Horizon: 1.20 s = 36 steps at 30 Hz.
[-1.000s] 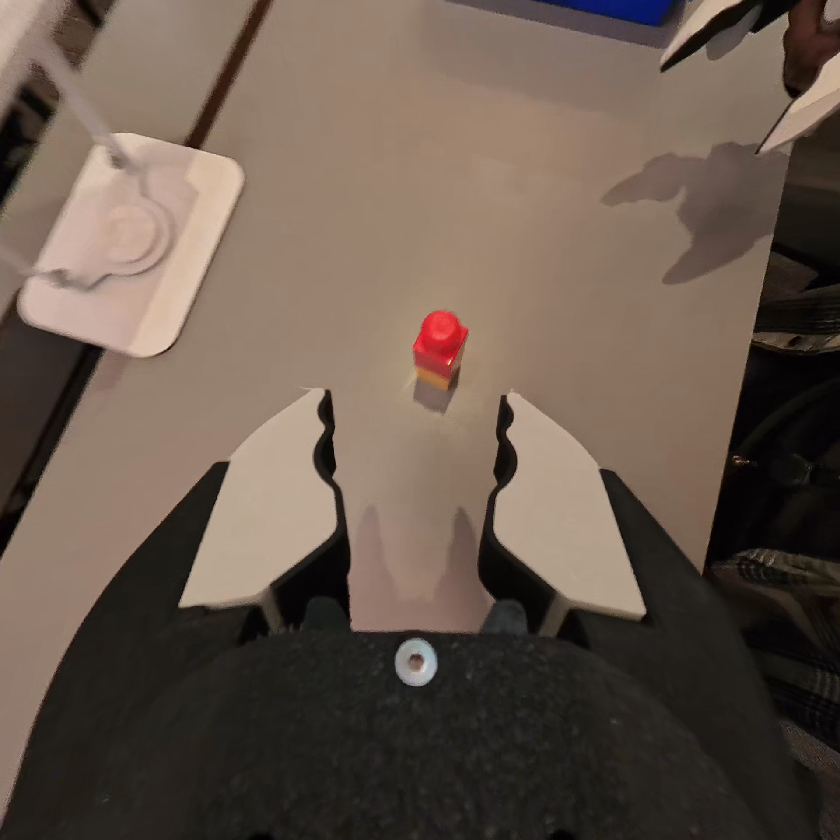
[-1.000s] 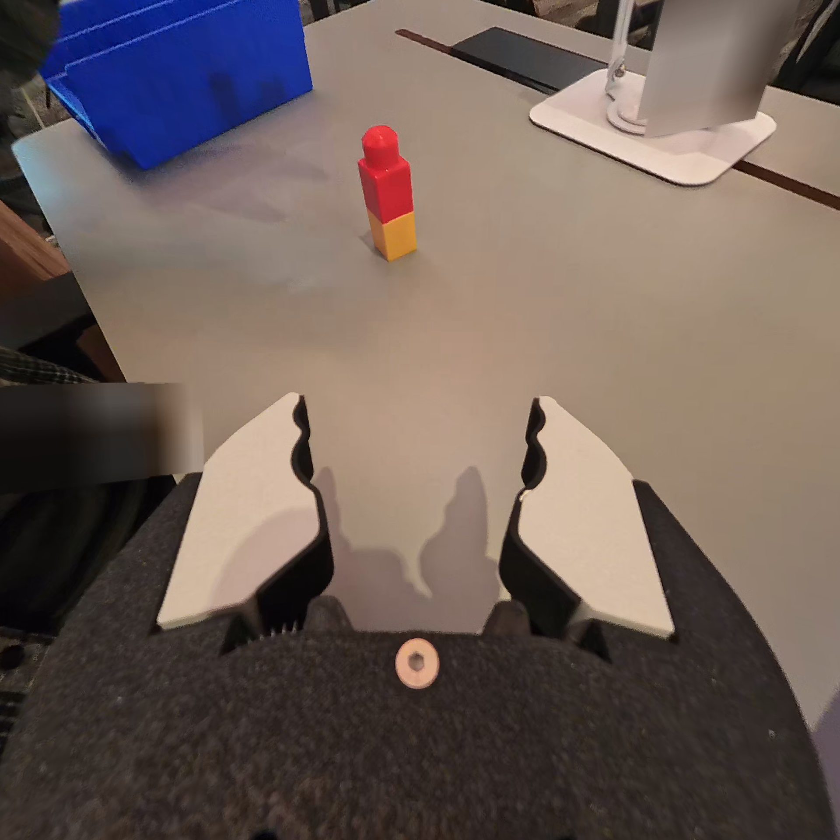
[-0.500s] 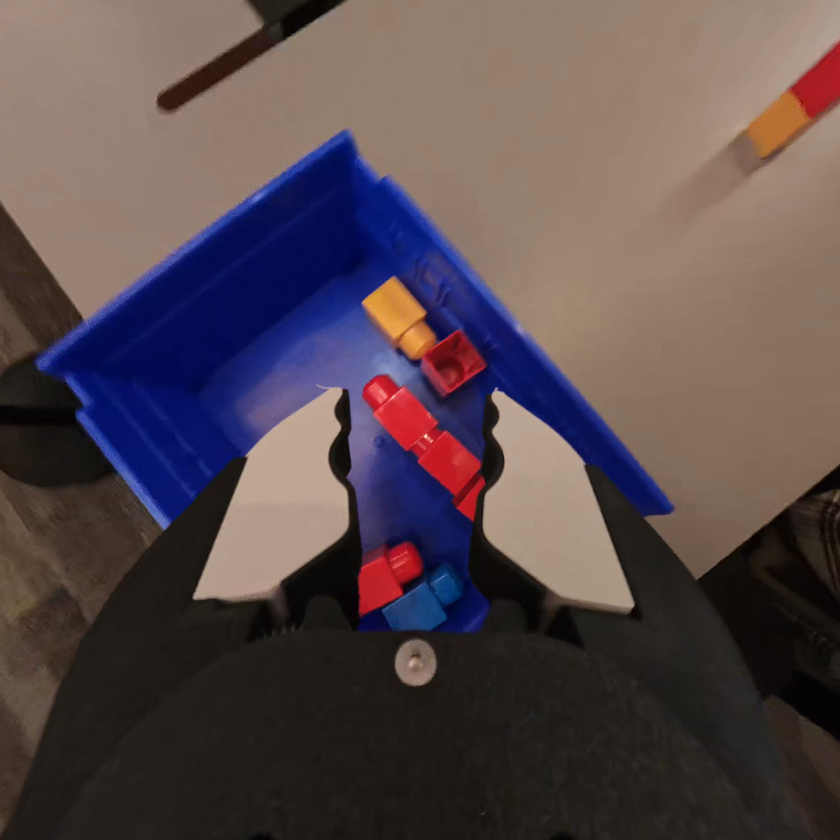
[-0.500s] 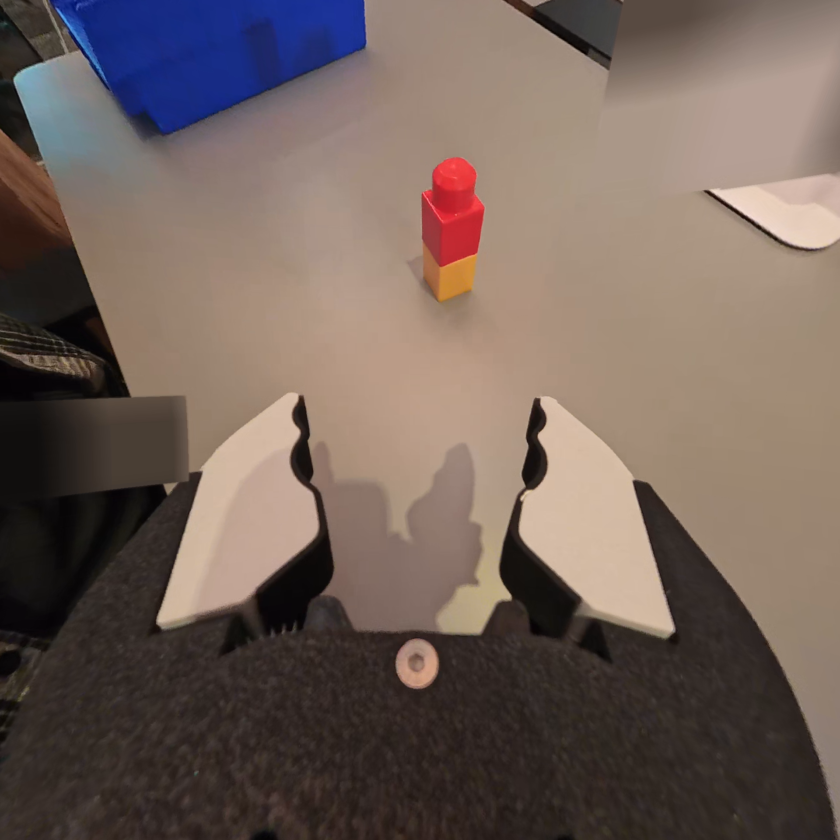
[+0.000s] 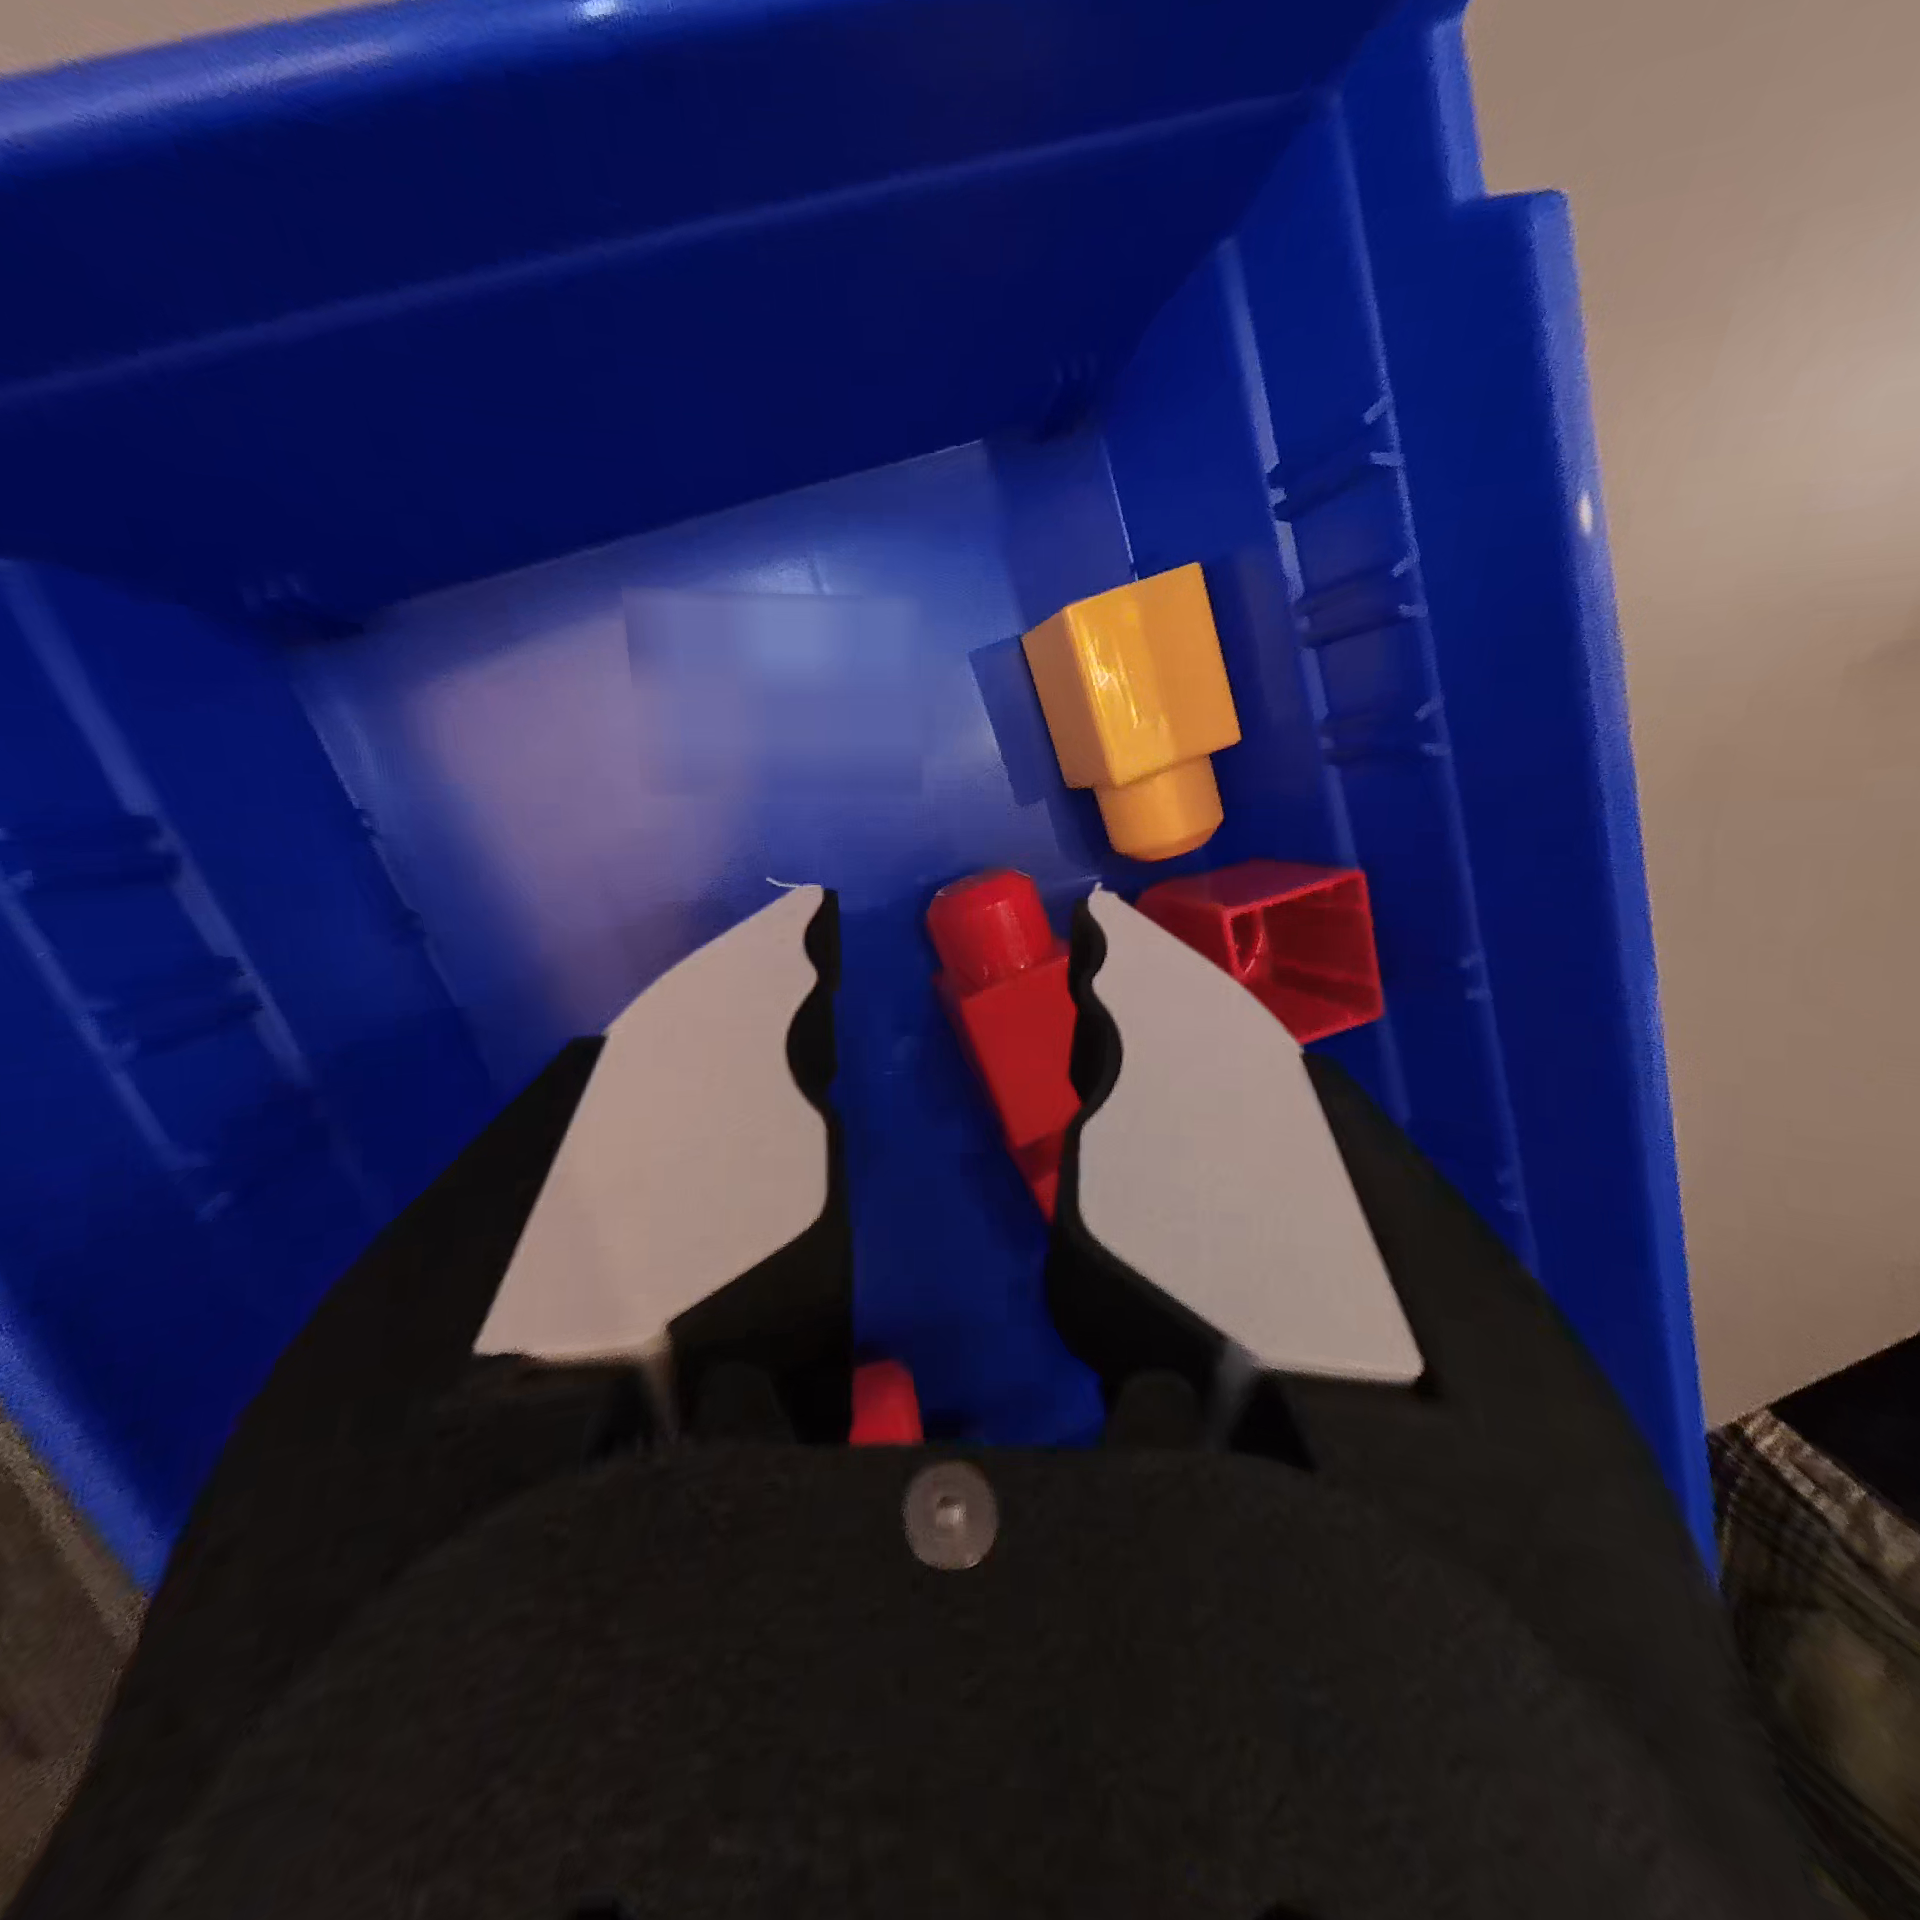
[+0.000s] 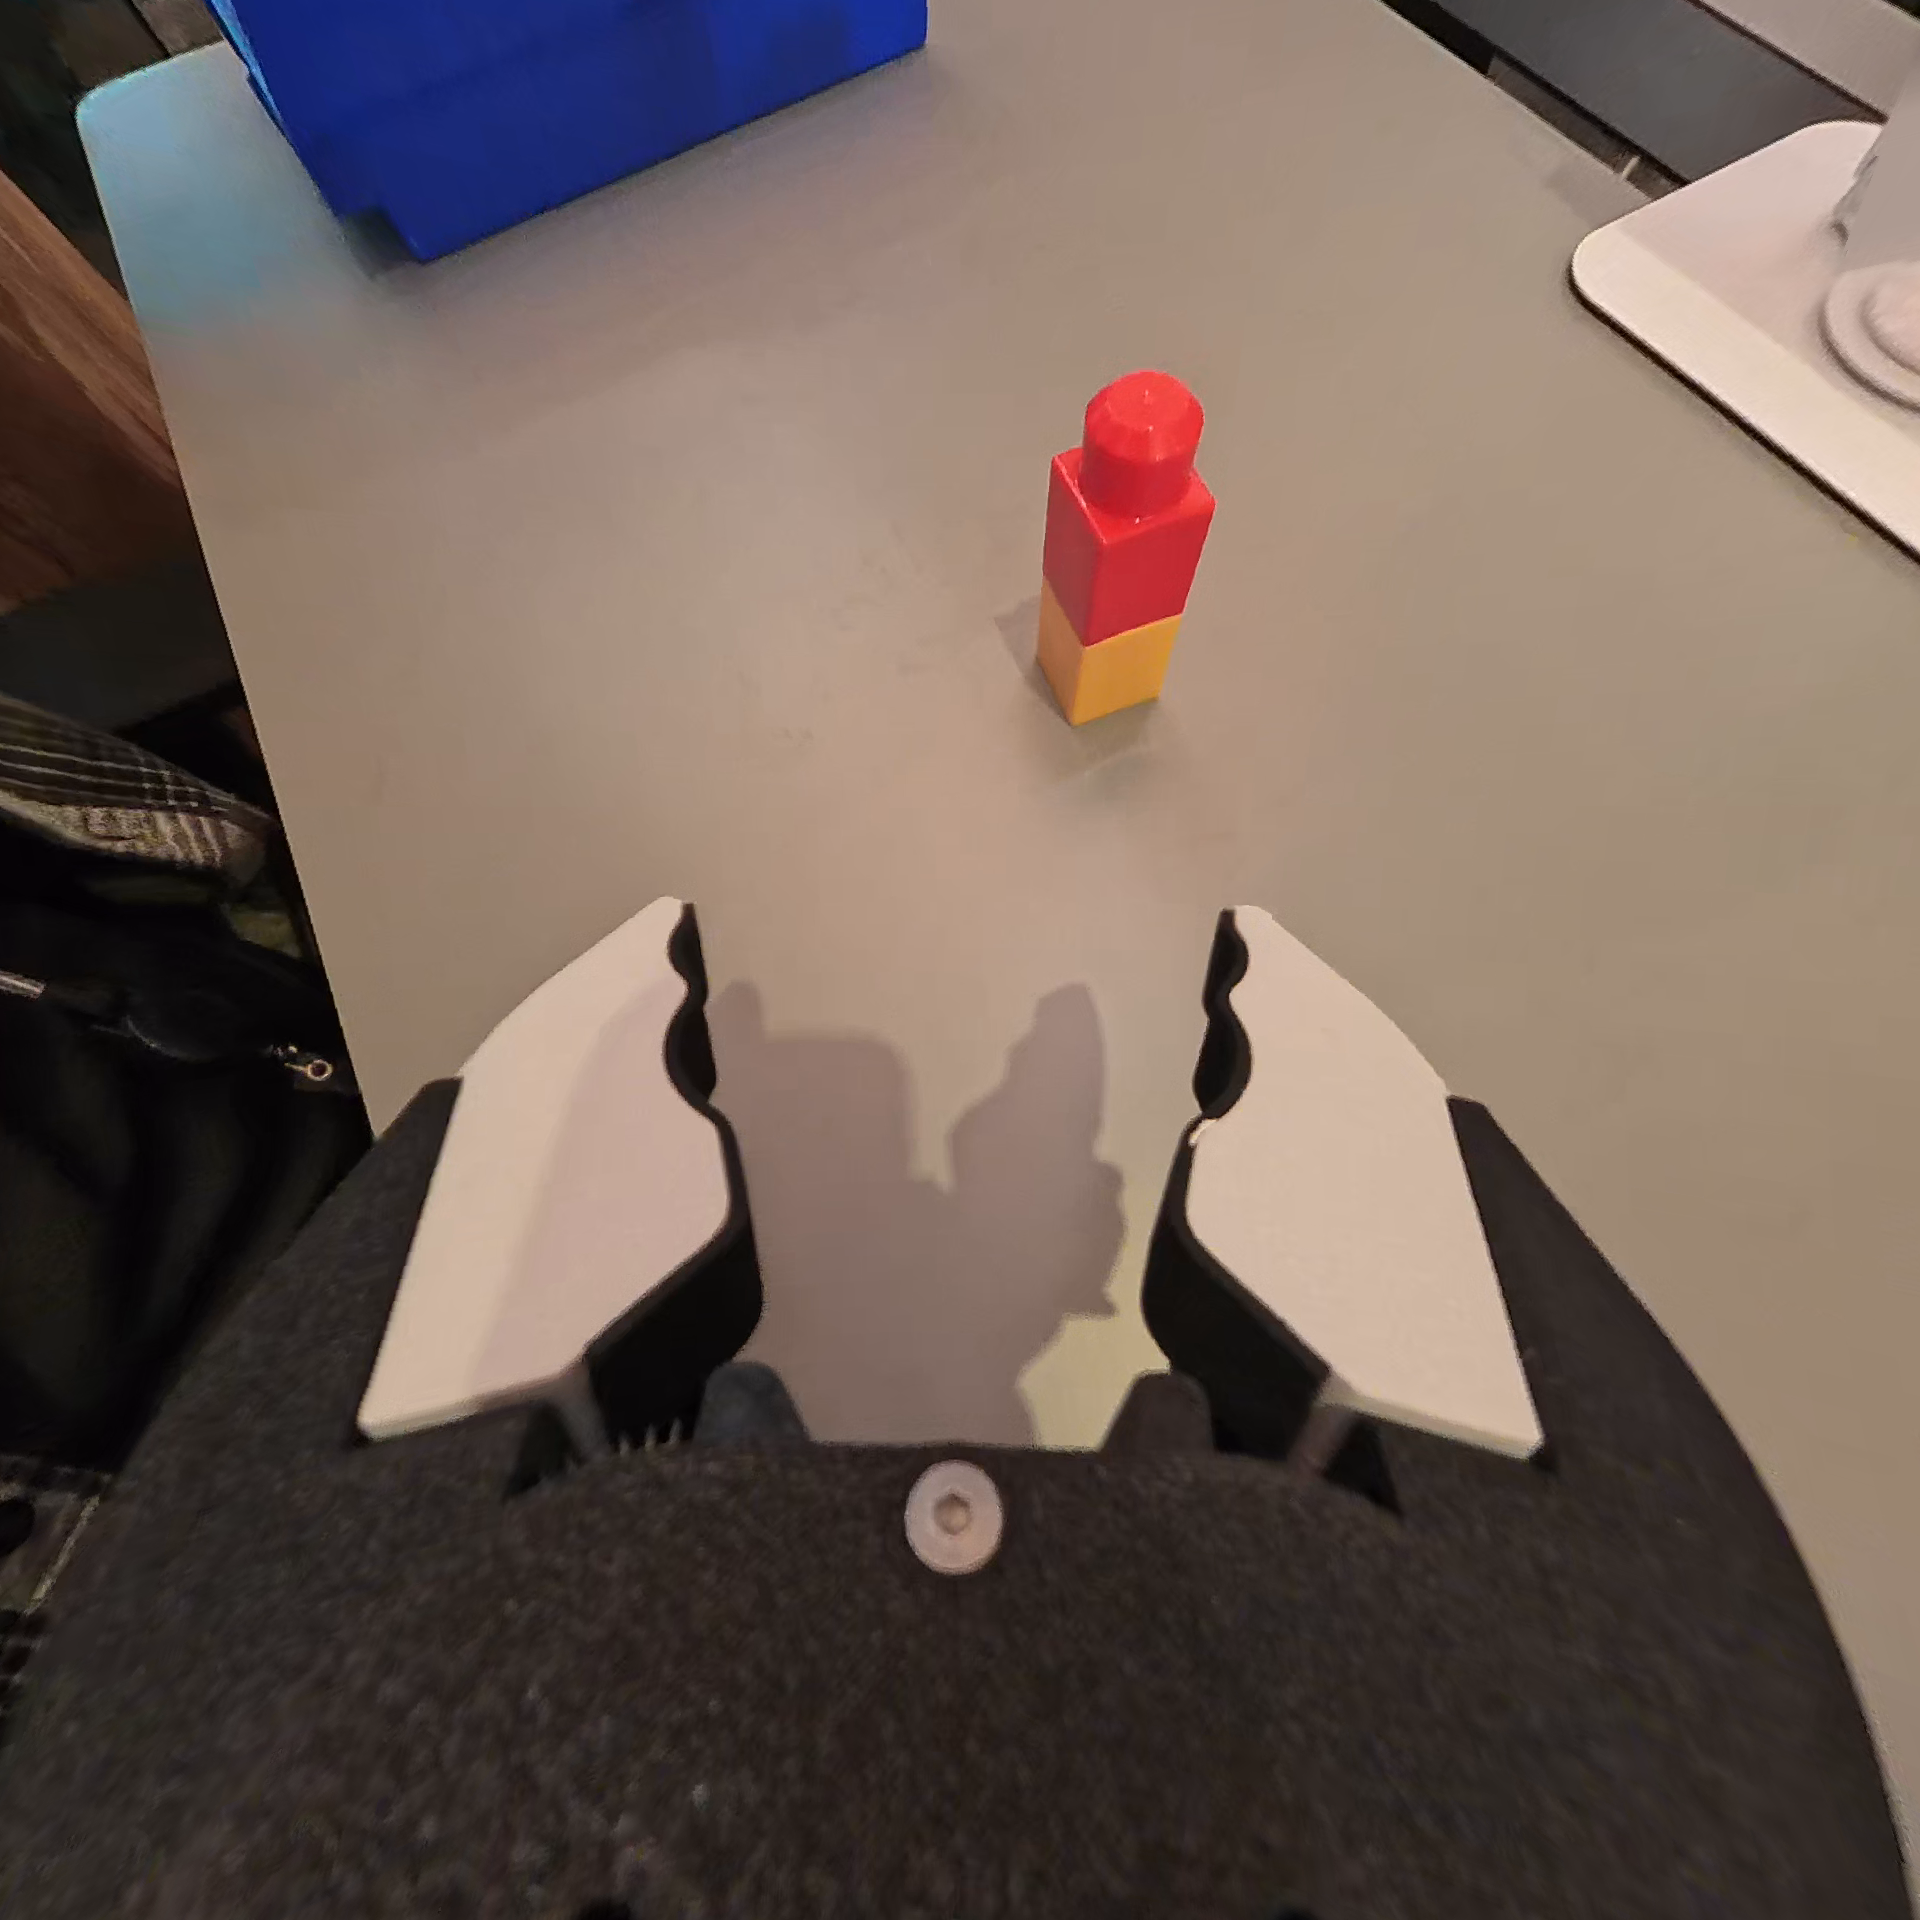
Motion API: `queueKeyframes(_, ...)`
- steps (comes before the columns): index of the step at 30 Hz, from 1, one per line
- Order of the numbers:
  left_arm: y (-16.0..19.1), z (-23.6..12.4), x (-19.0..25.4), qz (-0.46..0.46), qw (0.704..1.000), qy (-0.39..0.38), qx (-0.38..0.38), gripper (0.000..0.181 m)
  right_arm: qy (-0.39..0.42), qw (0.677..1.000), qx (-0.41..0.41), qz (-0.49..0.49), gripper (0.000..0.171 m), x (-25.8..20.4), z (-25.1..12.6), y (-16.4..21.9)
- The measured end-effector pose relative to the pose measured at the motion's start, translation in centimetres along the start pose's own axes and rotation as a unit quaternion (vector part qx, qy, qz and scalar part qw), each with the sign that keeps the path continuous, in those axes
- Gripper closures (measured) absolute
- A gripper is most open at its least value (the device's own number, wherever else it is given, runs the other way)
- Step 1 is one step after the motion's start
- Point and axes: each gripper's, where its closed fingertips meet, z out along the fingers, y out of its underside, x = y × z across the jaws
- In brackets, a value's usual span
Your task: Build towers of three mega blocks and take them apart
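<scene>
1. Grey table point(image 6: 644, 582), seen in the right wrist view; its left edge borders dark fabric and a plaid cloth point(image 6: 114, 800).
2. Blue bin point(image 6: 582, 114) stands near the table's far left corner; a white stand base point(image 6: 1725, 312) lies at the right edge.
3. Two-block tower: red block point(image 6: 1127, 520) pressed upright onto a yellow block point(image 6: 1107, 665), standing toward the middle of the table, well apart from the bin.
4. Right gripper point(image 6: 956, 935) hovers over the near part of the table with its jaws wide apart and nothing between them; the tower stands ahead of it, slightly to the right.
5. Left wrist view: left gripper point(image 5: 951, 904) reaches down into the bin point(image 5: 520, 312), jaws narrowed but not closed.
6. Lying red block point(image 5: 1003, 1013) sits between the fingertips, close against the right finger; whether it is touched cannot be told.
7. Loose yellow block point(image 5: 1138, 696) and a hollow-side-up red block point(image 5: 1283, 945) lie by the bin's right wall.
</scene>
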Motion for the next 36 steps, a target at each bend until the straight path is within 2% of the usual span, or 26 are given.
queueKeyframes(9, 0.6, 2.2, 0.2, -0.039, 0.998, -0.028, -0.037, 0.141, 0.003, 0.999, 0.03, 0.017, 0.08, 1.0, -1.9, 1.3)
queueKeyframes(16, 2.2, 3.6, 0.6, -0.062, 0.994, -0.027, -0.086, 0.153, 0.007, 0.999, 0.048, 0.025, 0.08, 1.3, -3.0, 2.2)
queueKeyframes(23, 2.5, 3.4, 0.5, -0.061, 0.993, -0.014, -0.098, 0.153, 0.018, 0.997, 0.065, 0.031, 0.08, 1.5, -4.4, 2.7)
queueKeyframes(26, 0.4, 1.7, 0.8, -0.047, 0.998, 0.004, -0.029, 0.153, 0.023, 0.997, 0.068, 0.036, 0.081, 1.6, -4.9, 3.1)
queueKeyframes(30, -4.7, -3.1, 3.4, -0.001, 0.991, 0.052, 0.123, 0.154, 0.027, 0.996, 0.074, 0.037, 0.081, 1.7, -5.3, 3.3)
queueKeyframes(33, -8.1, -6.7, 6.9, 0.055, 0.969, 0.08, 0.226, 0.154, 0.028, 0.996, 0.081, 0.039, 0.081, 1.6, -5.4, 3.3)
queueKeyframes(36, -10.8, -9.3, 12.2, 0.126, 0.933, 0.125, 0.313, 0.154, 0.029, 0.995, 0.082, 0.04, 0.081, 1.5, -5.6, 3.6)
